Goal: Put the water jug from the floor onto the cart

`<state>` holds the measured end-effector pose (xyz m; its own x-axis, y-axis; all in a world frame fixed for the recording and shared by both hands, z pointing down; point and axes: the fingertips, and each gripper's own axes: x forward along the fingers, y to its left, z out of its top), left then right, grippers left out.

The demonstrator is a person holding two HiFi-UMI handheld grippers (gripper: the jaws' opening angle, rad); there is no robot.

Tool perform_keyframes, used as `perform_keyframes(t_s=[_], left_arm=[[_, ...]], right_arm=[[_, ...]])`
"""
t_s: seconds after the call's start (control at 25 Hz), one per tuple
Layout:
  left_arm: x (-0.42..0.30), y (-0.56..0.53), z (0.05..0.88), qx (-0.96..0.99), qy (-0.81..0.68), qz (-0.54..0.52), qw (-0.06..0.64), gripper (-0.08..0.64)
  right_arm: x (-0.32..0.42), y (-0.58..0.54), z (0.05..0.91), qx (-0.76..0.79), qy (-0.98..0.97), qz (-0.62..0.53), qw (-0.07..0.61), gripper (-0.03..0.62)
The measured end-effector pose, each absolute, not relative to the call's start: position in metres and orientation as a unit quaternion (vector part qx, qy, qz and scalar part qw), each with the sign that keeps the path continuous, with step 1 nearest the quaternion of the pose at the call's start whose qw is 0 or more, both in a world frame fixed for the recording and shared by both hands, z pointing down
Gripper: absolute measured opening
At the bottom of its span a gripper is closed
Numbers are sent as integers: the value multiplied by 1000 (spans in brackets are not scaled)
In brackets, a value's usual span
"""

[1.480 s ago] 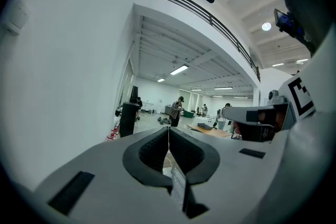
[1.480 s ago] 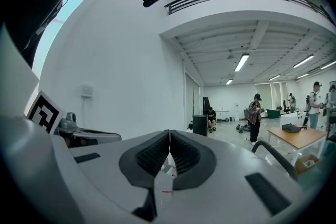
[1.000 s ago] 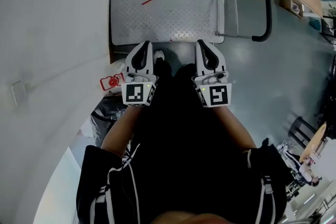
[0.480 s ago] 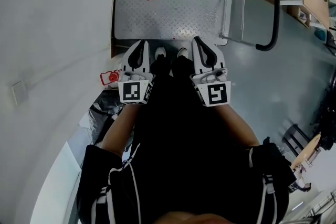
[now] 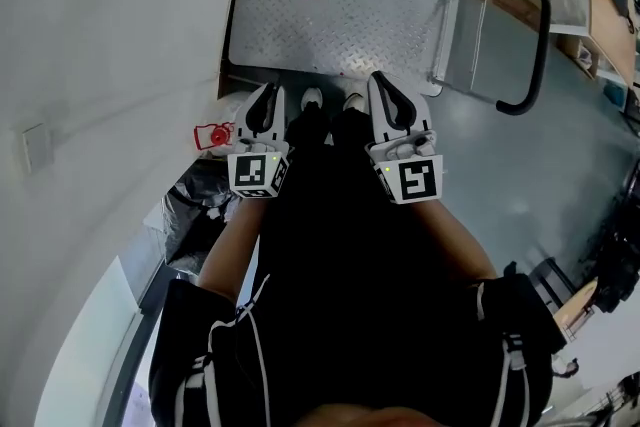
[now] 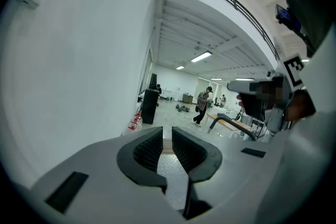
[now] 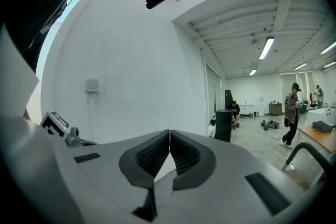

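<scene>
1. Two grippers hang over the near edge of the cart (image 5: 330, 25). The left gripper (image 5: 268, 93) is opening a little with nothing between its jaws, and the right gripper (image 5: 384, 83) is closed and empty.
2. Of the water jug (image 5: 211, 135) we see only a red-topped bit, on the floor beside the cart's near left corner. The rest is hidden from us.

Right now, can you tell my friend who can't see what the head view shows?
Looking down, a person in black holds two tongs over their shoes: the left tongs are opening with nothing between them, the right tongs are shut. Ahead lies a flat metal cart with a black handle, and a small red thing sits beside the white wall.
</scene>
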<state>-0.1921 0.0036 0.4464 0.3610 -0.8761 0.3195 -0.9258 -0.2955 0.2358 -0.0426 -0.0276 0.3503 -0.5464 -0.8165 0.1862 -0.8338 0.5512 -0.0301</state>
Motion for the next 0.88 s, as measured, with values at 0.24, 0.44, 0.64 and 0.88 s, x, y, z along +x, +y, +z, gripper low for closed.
perform_keyframes(t_s=[0.24, 0.44, 0.64, 0.88], left_arm=[[-229, 34, 523, 774, -568, 159, 230, 117], [-267, 69, 578, 737, -580, 195, 285, 129], [-282, 91, 618, 712, -581, 208, 336, 134], [-307, 125, 676, 660, -593, 233, 399, 143]], right_arm=[[-69, -24, 354, 445, -889, 63, 86, 18], [-90, -18, 363, 426, -897, 61, 100, 18], [-113, -16, 366, 402, -908, 61, 105, 18], [-131, -10, 368, 385, -914, 57, 112, 18]])
